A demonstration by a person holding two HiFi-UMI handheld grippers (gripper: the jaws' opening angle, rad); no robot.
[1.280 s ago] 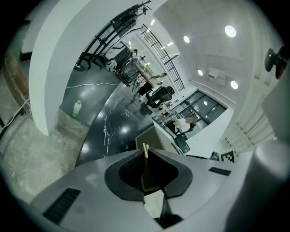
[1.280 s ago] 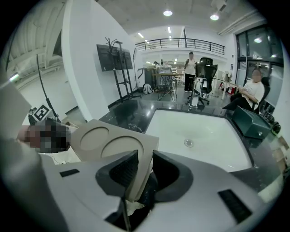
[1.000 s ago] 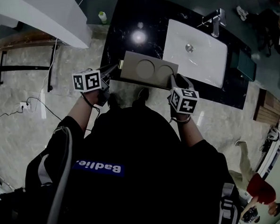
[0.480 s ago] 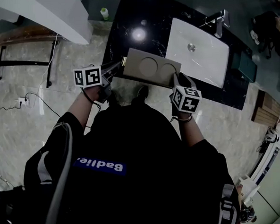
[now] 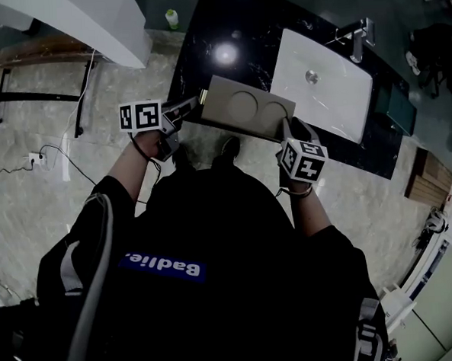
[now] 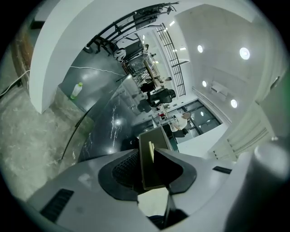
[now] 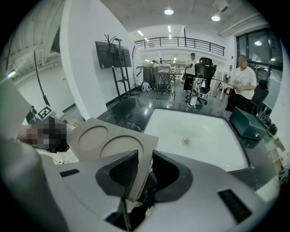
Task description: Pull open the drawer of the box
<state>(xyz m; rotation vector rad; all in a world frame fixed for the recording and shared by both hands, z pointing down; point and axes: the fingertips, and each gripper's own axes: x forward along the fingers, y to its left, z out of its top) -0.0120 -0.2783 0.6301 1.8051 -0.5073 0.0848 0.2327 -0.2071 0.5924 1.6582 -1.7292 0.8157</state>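
A flat beige box (image 5: pixel 244 110) with two round recesses in its top is held in the air between both grippers, over the near edge of a black counter (image 5: pixel 203 55). My left gripper (image 5: pixel 185 107) is shut on the box's left end, by a small brass tab (image 5: pixel 203 98). In the left gripper view the box (image 6: pixel 156 138) shows edge-on between the jaws of the left gripper (image 6: pixel 146 153). My right gripper (image 5: pixel 288 128) is shut on the right end. In the right gripper view the right gripper (image 7: pixel 145 156) clamps a corner of the box (image 7: pixel 104 140).
A white sink (image 5: pixel 319 82) with a tap (image 5: pixel 355 37) is set in the counter just beyond the box. A small green bottle (image 5: pixel 172 19) stands at the counter's far left. A white wall panel (image 5: pixel 87 24) rises at the left. People (image 7: pixel 242 81) stand far behind the sink.
The box and both grippers have shifted only slightly in the view. Both grips are unchanged, and no drawer opening shows.
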